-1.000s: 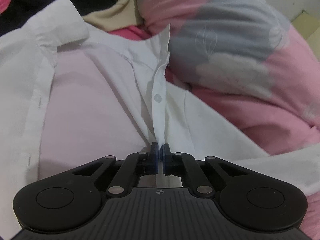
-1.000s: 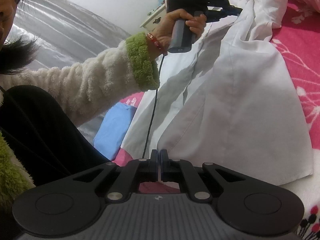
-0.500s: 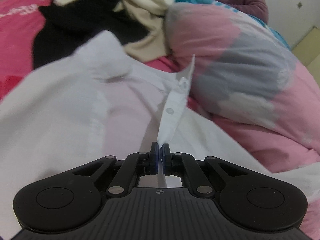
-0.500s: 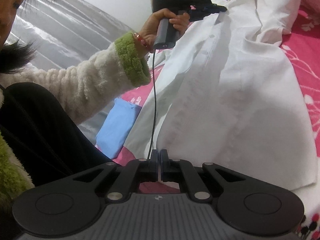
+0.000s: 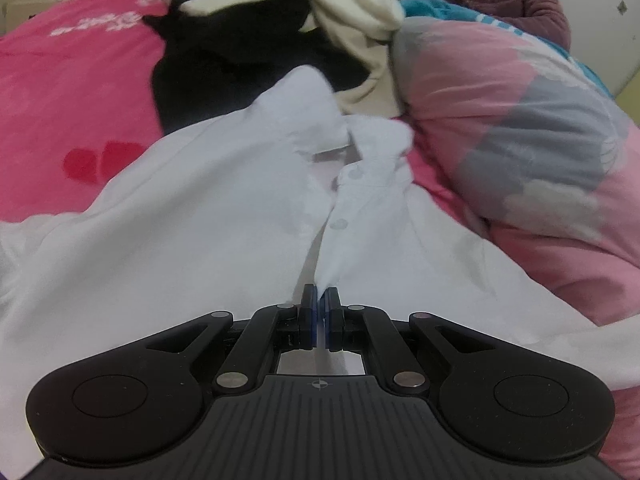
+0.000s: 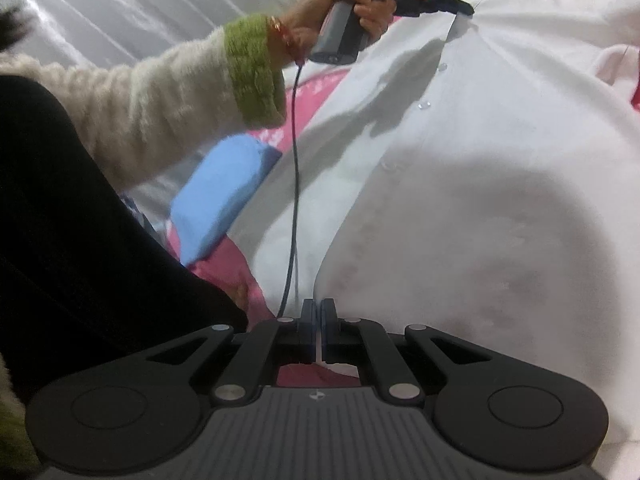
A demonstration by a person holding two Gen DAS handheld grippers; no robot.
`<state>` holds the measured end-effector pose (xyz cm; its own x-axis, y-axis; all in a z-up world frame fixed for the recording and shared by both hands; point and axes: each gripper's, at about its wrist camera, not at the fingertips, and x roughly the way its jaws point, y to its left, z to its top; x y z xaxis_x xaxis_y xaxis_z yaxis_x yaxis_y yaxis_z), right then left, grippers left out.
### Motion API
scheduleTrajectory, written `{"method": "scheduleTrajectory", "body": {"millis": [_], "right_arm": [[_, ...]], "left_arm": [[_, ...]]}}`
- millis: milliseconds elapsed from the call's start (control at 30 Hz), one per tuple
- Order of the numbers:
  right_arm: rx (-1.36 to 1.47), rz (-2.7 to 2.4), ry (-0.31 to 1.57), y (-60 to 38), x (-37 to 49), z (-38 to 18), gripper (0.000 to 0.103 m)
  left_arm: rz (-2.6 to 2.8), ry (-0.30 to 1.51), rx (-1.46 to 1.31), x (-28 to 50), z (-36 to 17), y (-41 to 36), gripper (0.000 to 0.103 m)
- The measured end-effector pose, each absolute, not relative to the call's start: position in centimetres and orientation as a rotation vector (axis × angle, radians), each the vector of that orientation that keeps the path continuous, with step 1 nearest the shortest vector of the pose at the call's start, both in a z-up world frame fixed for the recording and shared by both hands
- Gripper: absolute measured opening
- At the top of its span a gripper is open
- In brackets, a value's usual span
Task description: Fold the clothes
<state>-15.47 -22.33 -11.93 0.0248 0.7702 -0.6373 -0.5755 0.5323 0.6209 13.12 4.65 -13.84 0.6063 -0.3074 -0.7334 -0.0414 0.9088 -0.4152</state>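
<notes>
Where the white shirt (image 5: 208,240) lies spread front-up over the pink bedding (image 5: 60,92), its button placket runs away from the left gripper (image 5: 320,300), whose fingers are pressed together on the placket edge just below a white button (image 5: 340,223). The collar (image 5: 376,136) sits at the far end of the shirt, touching a heap of black and cream clothes (image 5: 256,40). A pink and grey quilt (image 5: 520,128) is bunched along the right side of the shirt.

In the right wrist view, the right gripper (image 6: 319,312) likewise has its fingers closed, pinching the near hem of the shirt (image 6: 460,208) at the front opening. At the far end the left hand (image 6: 340,4) grips its tool's handle, and a dark cable (image 6: 295,152) hangs from it across the cloth. A folded blue item (image 6: 220,200) lies to the left, beside the shirt's edge.
</notes>
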Motion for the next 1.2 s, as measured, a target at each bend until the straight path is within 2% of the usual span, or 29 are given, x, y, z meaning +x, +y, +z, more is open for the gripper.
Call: {"method": "scheduleTrajectory", "body": {"millis": [500,667,767,833,1067,1200], "right_arm": [[0.137,1.071,1.206,-20.8,-12.9,-14.2,0.003],[0.156,1.066,1.253,-21.0,-12.1,-15.1,0.007],[0.189,1.052,1.283,-21.5,-11.9,-15.9,0.012],[0.228,1.041,1.292,-21.6,-12.0,-16.1,0.015],[0.402,1.031,1.304,-21.7,-12.3,-16.9,0.034],[0.456,0.940,1.199,-24.2,-12.3,-15.1,0.034]], "left_arm": [[-0.149,0.931,-0.370,13.4,-15.1,5.1,0.002],[-0.159,0.951,-0.354,13.6,-15.1,5.0,0.004],[-0.152,0.934,-0.373,13.1,-14.3,5.7,0.018],[-0.149,0.898,-0.388,12.2,-13.2,6.3,0.018],[-0.210,0.784,-0.362,7.3,-7.7,8.0,0.019],[-0.290,0.794,-0.316,3.2,-5.4,7.7,0.022]]}}
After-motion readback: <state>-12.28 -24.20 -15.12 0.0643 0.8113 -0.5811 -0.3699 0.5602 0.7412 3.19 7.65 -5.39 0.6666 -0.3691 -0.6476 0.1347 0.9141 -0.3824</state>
